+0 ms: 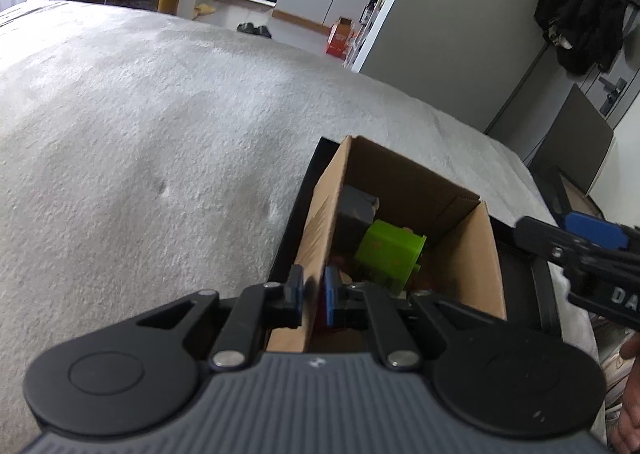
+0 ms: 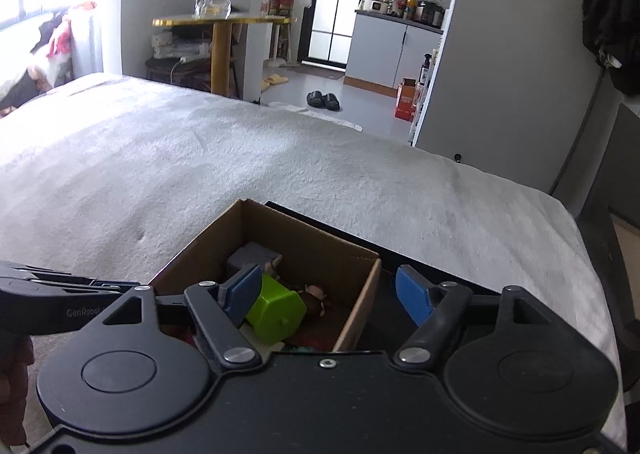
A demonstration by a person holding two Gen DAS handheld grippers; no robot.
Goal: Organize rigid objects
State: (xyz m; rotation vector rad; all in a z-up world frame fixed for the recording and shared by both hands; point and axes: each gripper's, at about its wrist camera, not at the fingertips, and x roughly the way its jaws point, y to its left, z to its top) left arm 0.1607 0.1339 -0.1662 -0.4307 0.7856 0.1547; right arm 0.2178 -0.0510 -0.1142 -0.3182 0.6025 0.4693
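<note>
Left gripper clamped on the near left wall of the cardboard box. Right gripper spread wide, straddling the box's right wall. Just ahead inside: green block, grey block beyond it; box sits on the bed.

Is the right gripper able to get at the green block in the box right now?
Probably yes: the right gripper is open above the open-topped cardboard box, with the green block lying uncovered on top, directly below.

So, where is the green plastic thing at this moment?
The green plastic thing lies inside the cardboard box on the bed, near the grey block, in both views.
</note>
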